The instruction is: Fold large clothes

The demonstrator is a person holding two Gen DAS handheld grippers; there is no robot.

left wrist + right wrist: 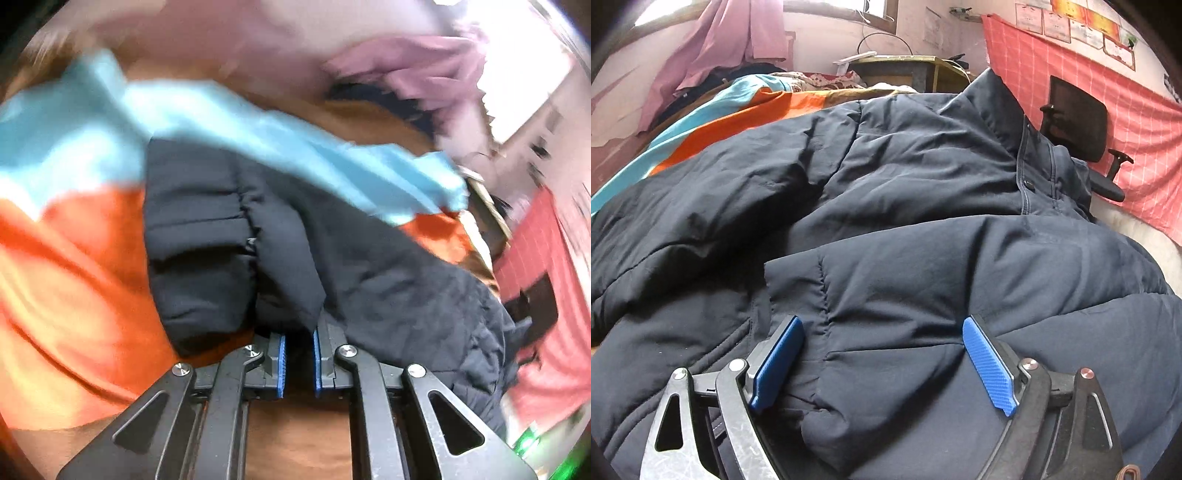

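Left wrist view first, and it's a blurred one: the left gripper [299, 354] has its blue pads drawn in narrow, with a fold of the dark padded jacket [258, 236] pinched between them, the sleeve cuff [199, 258] hanging just to the left of the grip. Behind it lies the orange and light-blue bedspread [74, 258], smeared by the motion. The risk here, I'd say, is that the pinch catches only the thin outer shell; puffy fabric like this could slide out as it's carried, and the sleeve would flop back unfolded. There's also a chance the bedspread gets dragged if any of it sits under that pinch, though I can't tell that from here. Over to the right wrist view, sharp and clear: the right gripper [882, 362] stands with jaws wide, the blue pads straddling a stitched quilted panel of the jacket [886, 192] but not squeezing it. The jacket is spread across the bed, collar [1004, 107] at the far right, an office chair [1078, 122] beyond it. The danger on this side is closing on too thick a bulge, so the pads slip off, or grabbing two layers at once and pulling the fold crooked.
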